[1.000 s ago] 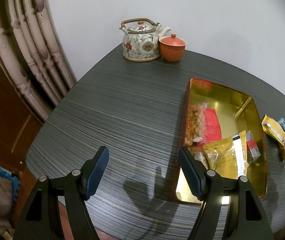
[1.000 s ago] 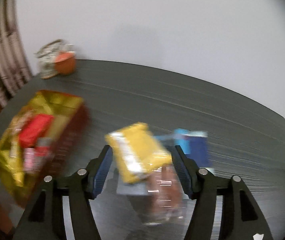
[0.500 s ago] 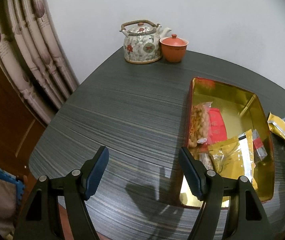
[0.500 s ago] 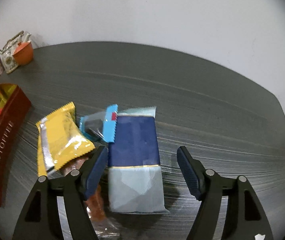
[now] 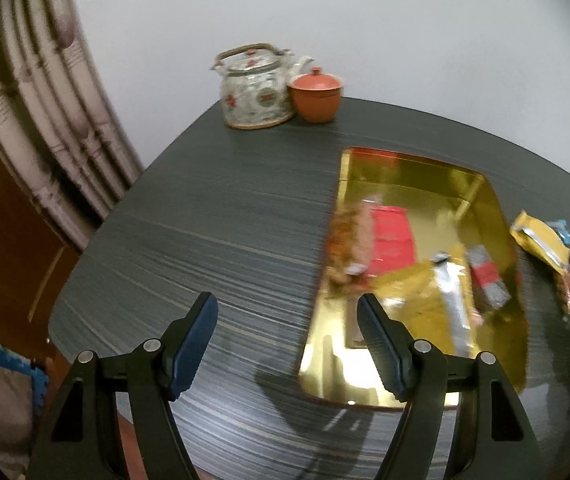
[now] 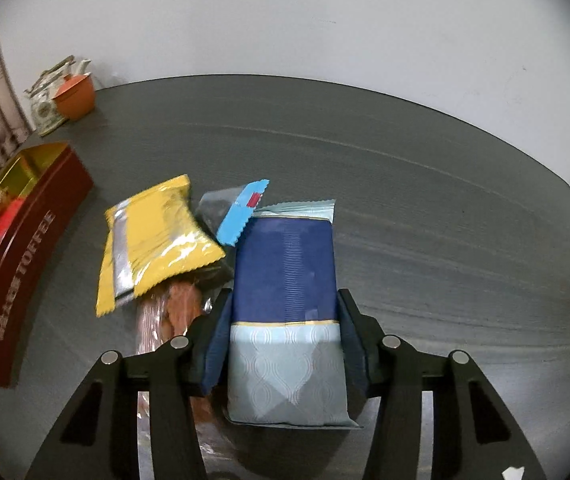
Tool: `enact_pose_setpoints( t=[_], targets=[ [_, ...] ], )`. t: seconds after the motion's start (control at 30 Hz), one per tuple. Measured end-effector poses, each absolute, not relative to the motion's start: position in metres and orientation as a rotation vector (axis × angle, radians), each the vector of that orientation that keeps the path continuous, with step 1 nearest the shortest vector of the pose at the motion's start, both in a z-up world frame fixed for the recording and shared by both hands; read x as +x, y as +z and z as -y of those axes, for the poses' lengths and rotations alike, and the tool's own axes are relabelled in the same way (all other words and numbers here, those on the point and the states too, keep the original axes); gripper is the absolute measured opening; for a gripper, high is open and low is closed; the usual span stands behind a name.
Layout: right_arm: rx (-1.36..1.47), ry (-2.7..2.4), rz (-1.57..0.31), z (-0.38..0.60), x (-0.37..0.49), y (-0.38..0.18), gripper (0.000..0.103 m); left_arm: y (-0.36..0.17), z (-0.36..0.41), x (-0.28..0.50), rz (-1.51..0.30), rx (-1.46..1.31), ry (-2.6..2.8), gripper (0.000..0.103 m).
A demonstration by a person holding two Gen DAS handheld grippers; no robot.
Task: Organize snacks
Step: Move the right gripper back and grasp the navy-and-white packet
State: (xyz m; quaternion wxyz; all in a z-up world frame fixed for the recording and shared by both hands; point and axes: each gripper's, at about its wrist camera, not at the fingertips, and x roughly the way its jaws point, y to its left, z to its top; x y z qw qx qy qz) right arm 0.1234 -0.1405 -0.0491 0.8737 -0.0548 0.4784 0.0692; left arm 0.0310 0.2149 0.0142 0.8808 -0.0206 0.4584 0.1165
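Observation:
My right gripper [image 6: 285,332] is shut on a dark blue and pale blue snack packet [image 6: 285,280] that lies on the dark table. Left of it lie a yellow packet [image 6: 153,236], a clear packet with a light blue edge [image 6: 241,212] and a brown snack in clear wrap [image 6: 169,312]. The red toffee tin [image 6: 25,264] stands at the far left. My left gripper [image 5: 287,340] is open and empty above the table, beside the tin's gold inside [image 5: 409,176], which holds several snacks.
A flowered teapot [image 5: 255,88] and an orange lidded cup [image 5: 316,94] stand at the table's far corner by the wall. A curtain [image 5: 41,112] hangs at the left. The table's near edge [image 5: 57,320] lies below my left gripper.
My right gripper has closed in on the blue packet and gripped its sides. My left gripper has shifted slightly, its view now blurred, and stays open.

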Motion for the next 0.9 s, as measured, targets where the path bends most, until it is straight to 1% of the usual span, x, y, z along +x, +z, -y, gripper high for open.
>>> enact_pose_setpoints(
  t=[0.23, 0.47, 0.7, 0.9],
  targets=[
    [-0.101, 0.141, -0.992, 0.149, 0.094, -0.046, 0.047, 0.028, -0.154, 0.037, -0.968, -0.003, 0.110, 0.073],
    [-0.068, 0.069, -0.966, 0.194, 0.078, -0.044, 0.047, 0.033, -0.080, 0.055, -0.984, 0.017, -0.041, 0.073],
    [-0.051, 0.010, -0.945, 0.229, 0.073, -0.044, 0.047, 0.021, -0.005, 0.073, -1.029, 0.041, -0.171, 0.073],
    [-0.030, -0.021, -0.931, 0.253, 0.068, -0.044, 0.047, 0.001, 0.036, 0.083, -1.078, 0.014, -0.237, 0.073]
  ],
)
